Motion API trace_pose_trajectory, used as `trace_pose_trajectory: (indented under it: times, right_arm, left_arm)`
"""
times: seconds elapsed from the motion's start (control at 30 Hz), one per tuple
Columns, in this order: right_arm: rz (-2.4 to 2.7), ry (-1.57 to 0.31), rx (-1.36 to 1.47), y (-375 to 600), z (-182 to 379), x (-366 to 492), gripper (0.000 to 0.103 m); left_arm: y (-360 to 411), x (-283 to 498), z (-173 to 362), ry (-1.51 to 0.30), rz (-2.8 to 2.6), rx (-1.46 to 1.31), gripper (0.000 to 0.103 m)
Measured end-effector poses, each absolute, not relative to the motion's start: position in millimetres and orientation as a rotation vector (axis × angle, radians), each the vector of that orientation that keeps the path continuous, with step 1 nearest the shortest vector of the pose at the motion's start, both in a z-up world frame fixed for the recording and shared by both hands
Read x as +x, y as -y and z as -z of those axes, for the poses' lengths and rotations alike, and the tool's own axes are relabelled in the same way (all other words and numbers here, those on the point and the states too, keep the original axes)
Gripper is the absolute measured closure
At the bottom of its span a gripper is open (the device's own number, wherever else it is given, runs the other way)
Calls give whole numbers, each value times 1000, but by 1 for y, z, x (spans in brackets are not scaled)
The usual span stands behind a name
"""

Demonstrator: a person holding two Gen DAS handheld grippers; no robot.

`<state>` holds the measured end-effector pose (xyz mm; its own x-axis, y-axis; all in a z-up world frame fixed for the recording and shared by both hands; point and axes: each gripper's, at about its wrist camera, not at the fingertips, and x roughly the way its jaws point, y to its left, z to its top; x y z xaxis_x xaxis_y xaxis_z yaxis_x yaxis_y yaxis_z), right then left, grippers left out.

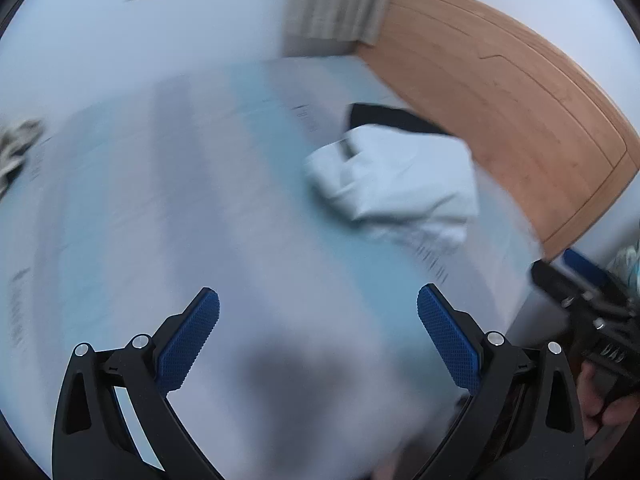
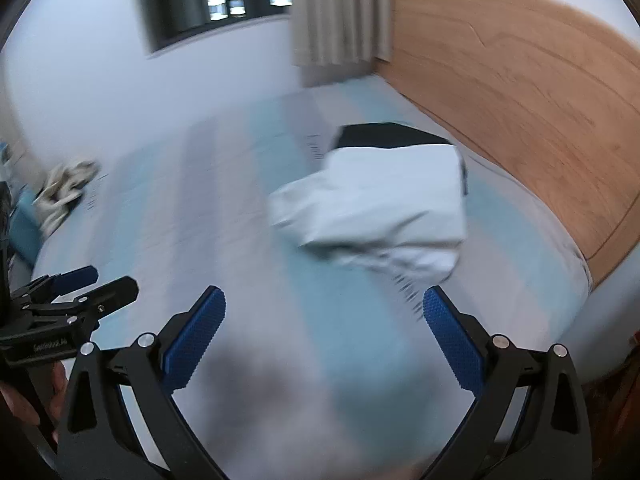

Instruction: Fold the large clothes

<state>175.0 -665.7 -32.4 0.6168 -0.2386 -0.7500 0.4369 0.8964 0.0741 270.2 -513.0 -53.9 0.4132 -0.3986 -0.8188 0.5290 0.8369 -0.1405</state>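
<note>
- Hovering with both claws empty is your position: the left claw (image 1: 318, 334) has its blue pads spread wide with nothing between them, and the right claw (image 2: 324, 336) is spread just as wide, also holding nothing.
- Your white garment (image 2: 376, 204) lies bunched on the bed (image 2: 208, 216) at about one o'clock from the right claw, near the wooden headboard (image 2: 532, 112); a dark garment (image 2: 384, 134) shows from under its far edge.
- Both views are smeared, so you appear to be moving; reach while swinging and you risk pinching the striped sheet along with the cloth, or closing on air short of the bundle.
- Soft, limp fabric like this has no visible corners in its heaped state; grab the middle of the lump and you will likely lift a wad, not an edge, and the fold will come out crooked.
- Watch the dark piece beneath: a deep bite at the twelve o'clock side could drag both garments together.
- Your claws sit near each other, the left one showing at nine o'clock in the right view, so a careless crossing could knock them together.
- Textured pads should grip thin cloth well; the sheet looks smooth, so a dragged garment may slide and bunch further.
- Another crumpled light cloth (image 2: 66, 190) lies at the bed's far left edge, around ten o'clock.
</note>
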Motion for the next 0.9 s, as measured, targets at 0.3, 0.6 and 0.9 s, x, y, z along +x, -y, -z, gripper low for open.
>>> trace_pose_trajectory:
  times: [0.3, 0.6, 0.9]
  right_arm:
    - [216, -817, 165, 429, -45, 75, 7]
    - [2, -833, 35, 339, -80, 62, 8]
    - [-42, -792, 29, 321, -84, 20, 8]
  left_arm:
    - [256, 121, -24, -928, 363, 233, 6]
    - [148, 48, -67, -944, 162, 102, 6]
    - [119, -1, -63, -904, 118, 91, 6]
